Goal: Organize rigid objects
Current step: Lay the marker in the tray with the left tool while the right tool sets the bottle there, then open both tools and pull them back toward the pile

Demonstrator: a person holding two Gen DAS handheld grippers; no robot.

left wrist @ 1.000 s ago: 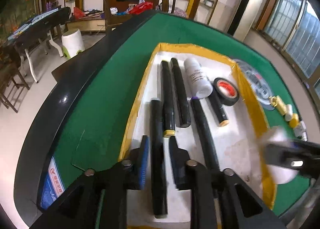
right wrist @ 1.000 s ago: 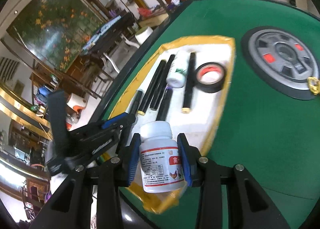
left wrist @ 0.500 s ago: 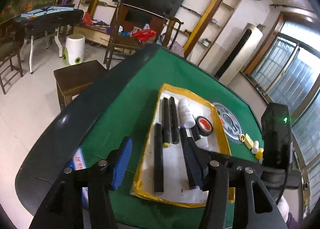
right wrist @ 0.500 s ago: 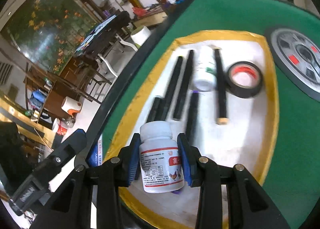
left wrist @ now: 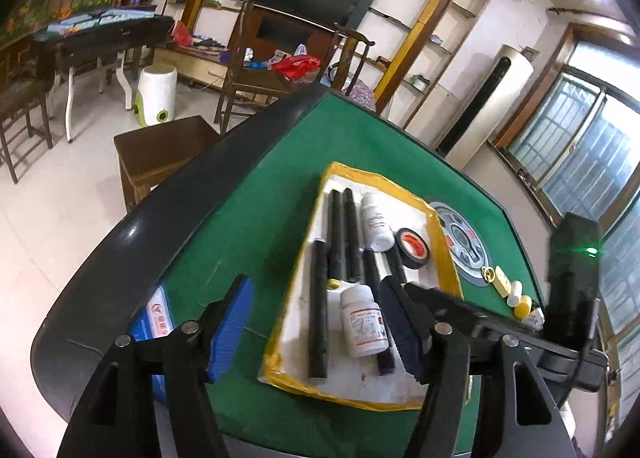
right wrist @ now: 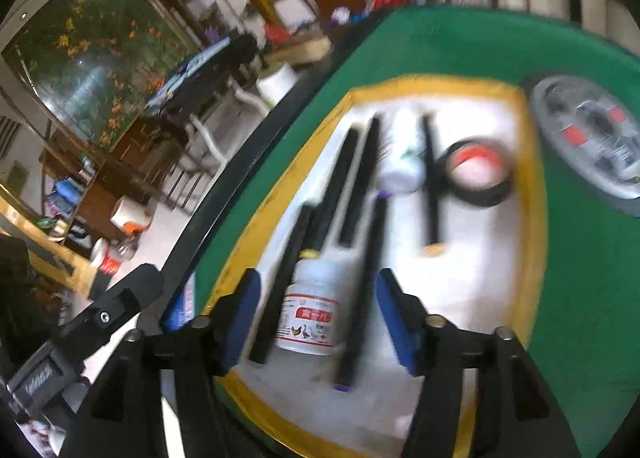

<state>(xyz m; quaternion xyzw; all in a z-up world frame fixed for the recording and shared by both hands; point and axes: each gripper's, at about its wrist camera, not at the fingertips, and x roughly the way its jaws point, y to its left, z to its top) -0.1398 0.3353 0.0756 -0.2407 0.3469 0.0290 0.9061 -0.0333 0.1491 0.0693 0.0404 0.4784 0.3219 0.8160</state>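
Green felt covers the table [left wrist: 248, 226] I am working over, with a living room of chairs and shelves behind it. Going left to right in my left wrist view: my left tongs [left wrist: 320, 322] hang spread wide and carry nothing, above the near end of the yellow-edged white tray [left wrist: 444, 254]. Inside the tray lie several black marker pens [left wrist: 319, 310] side by side, then the white pill bottle [left wrist: 363, 320] lying flat between two pens near the front edge. Farther back sit a second white bottle [left wrist: 376, 224] and a roll of black tape [left wrist: 413, 248]. Right of the tray, a few small yellow and white pieces [left wrist: 516, 294] sit loose on the felt beside the round centre panel [left wrist: 464, 246].

My right tongs [right wrist: 320, 318] are spread too, straddling the pill bottle [right wrist: 310, 308] without touching it, as far as the blurred view shows. I judge that bottle placed, and most items sorted. Those loose pieces look like what is left.
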